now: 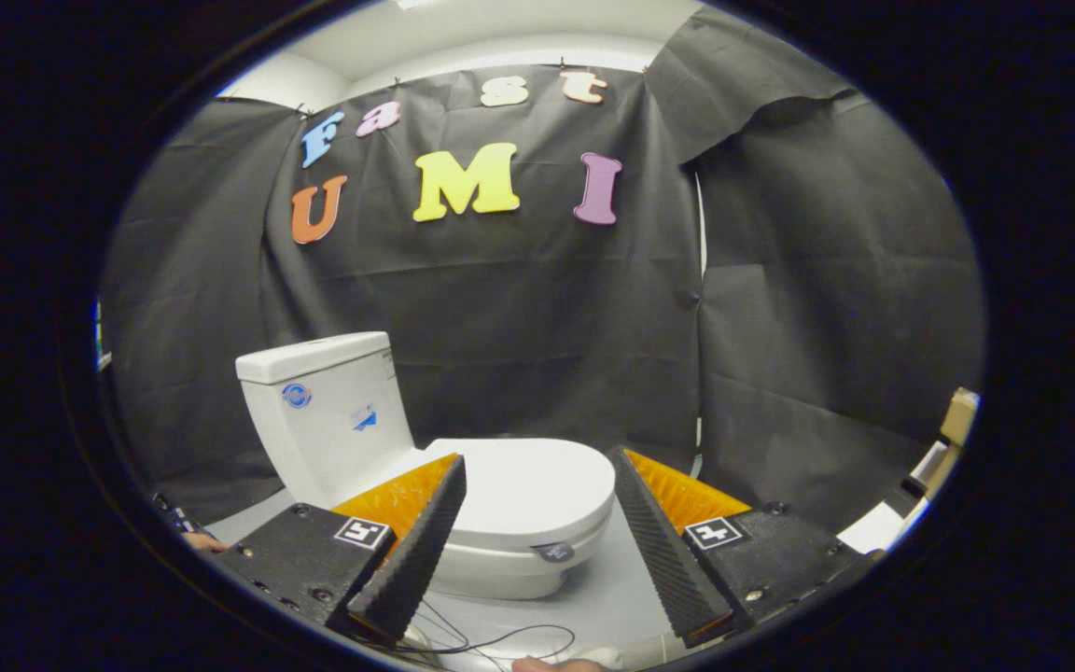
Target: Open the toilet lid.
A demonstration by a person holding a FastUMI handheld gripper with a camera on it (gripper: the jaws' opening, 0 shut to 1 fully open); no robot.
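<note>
The tongs (537,523) are held wide apart, nothing gripped between the fingers (416,551). A small white toilet (379,448) is seen just ahead, standing on a pale grey worktop (612,588). The lid (523,485) is down, lying flat on the seat, and its front end is framed between the two fingers. No contact between fingers and lid can be made out; the left finger overlaps the lid's near edge in the view, the right finger is apart from it. The tank (323,401) is set at the back left of the toilet, upright, with two small stickers on its side face. A small dark tag (553,553) is seen on the front rim under the lid. Thin dark wires (500,642) are laid on the worktop just below the toilet, between the finger bases. Black cloth (780,327) is hung behind and to the right as the booth wall. A cardboard box (957,415) is glimpsed far right beyond the right finger. Part of a hand (556,665) is glimpsed at the bottom, below the wires.
</note>
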